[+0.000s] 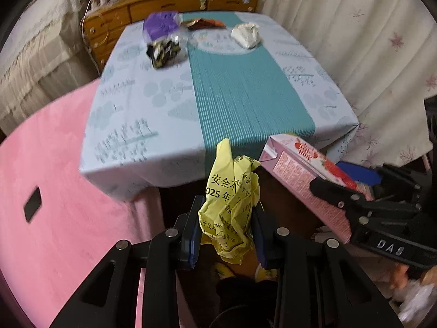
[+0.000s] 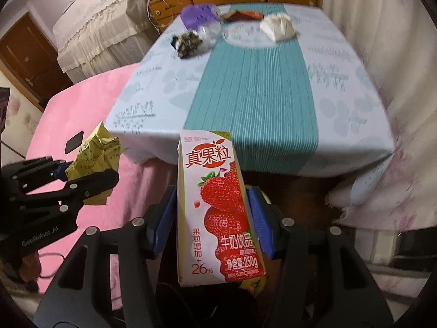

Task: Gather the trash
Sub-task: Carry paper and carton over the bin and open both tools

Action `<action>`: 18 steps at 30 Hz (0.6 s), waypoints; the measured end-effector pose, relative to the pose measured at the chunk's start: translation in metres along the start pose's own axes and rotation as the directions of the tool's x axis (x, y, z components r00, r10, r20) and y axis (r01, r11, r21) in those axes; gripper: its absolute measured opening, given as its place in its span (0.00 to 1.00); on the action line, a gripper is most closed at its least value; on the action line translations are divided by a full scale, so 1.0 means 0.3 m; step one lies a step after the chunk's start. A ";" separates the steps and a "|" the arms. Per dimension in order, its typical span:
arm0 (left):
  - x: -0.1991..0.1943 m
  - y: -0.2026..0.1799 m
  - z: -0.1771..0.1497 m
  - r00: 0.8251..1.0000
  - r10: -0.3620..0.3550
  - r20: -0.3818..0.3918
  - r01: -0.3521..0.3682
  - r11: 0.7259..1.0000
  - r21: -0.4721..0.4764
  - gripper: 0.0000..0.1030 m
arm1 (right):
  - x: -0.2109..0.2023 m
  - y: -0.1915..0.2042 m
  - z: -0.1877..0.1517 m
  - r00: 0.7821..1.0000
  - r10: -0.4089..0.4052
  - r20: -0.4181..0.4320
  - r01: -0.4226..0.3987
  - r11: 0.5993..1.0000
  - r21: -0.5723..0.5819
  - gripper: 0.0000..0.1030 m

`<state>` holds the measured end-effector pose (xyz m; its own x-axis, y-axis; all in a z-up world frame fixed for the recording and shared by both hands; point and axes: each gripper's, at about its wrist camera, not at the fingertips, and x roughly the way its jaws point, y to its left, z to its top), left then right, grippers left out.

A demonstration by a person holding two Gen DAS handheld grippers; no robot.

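Observation:
My left gripper (image 1: 225, 225) is shut on a crumpled yellow paper (image 1: 229, 205) with black print, held off the near edge of the table. In the right wrist view the same yellow paper (image 2: 94, 158) and left gripper (image 2: 90, 180) show at the left. My right gripper (image 2: 211, 216) is shut on a pink strawberry milk carton (image 2: 215, 205), upright between its blue pads. The carton (image 1: 303, 180) also shows at the right of the left wrist view. On the far end of the table lie a purple bag (image 1: 159, 24), a dark wrapper (image 1: 164, 52), a brown wrapper (image 1: 204, 23) and a white wad (image 1: 247, 35).
The table (image 1: 153, 114) has a pale blue cloth with a teal stripe. A pink bed cover (image 1: 54, 191) with a small black object (image 1: 32, 203) lies at the left. A wooden dresser (image 1: 169, 2) stands behind the table. Curtains (image 1: 368, 54) hang at the right.

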<state>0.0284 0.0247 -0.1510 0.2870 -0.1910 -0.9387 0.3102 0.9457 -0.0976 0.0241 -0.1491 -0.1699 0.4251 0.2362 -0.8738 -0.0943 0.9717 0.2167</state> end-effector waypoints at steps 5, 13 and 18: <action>0.234 -0.030 -0.075 0.998 0.016 -0.057 -0.020 0.998 -0.065 0.30 | 0.190 -0.094 -0.106 0.997 0.035 -0.063 -0.031 0.997 0.069 0.49; 0.639 -0.064 -0.184 0.996 0.016 -0.085 -0.026 0.993 -0.119 0.31 | 0.567 -0.247 -0.282 0.984 0.059 -0.171 -0.031 0.986 0.161 0.49; 0.851 -0.071 -0.226 0.996 0.036 -0.080 -0.045 0.993 -0.112 0.31 | 0.794 -0.311 -0.340 0.978 0.066 -0.196 -0.025 0.979 0.201 0.49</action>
<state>0.0337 -0.0264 -0.4108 0.2245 -0.1353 -0.9650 0.1936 0.9768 -0.0919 0.0424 -0.1825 -0.4427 0.2330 0.2967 -0.9261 0.0777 0.9436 0.3219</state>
